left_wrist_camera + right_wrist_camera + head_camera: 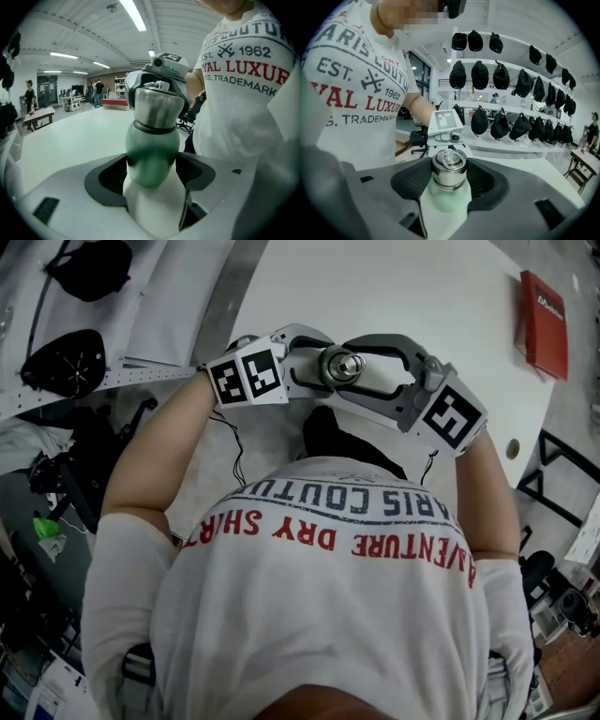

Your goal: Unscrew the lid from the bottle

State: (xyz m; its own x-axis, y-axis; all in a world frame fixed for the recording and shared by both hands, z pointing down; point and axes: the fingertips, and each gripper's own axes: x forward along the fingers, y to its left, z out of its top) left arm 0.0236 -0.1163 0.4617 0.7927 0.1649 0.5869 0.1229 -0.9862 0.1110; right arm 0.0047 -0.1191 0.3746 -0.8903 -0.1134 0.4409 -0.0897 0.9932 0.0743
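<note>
A bottle with a pale green body (151,154) and a steel lid (157,105) is held off the white table between my two grippers, close to the person's chest. My left gripper (151,171) is shut on the bottle's body, with a dark pad on each side of it. My right gripper (448,177) faces it from the other side, shut on the steel lid (448,168), whose top ring shows. In the head view the lid (345,365) shines between the left gripper (317,367) and the right gripper (370,367). The bottle's base is hidden.
The white table (403,296) stretches ahead, with a red box (544,324) at its far right edge. Wall shelves hold several black caps (501,75). People stand far off in the hall (96,91). A cluttered floor and chairs lie to the left (56,484).
</note>
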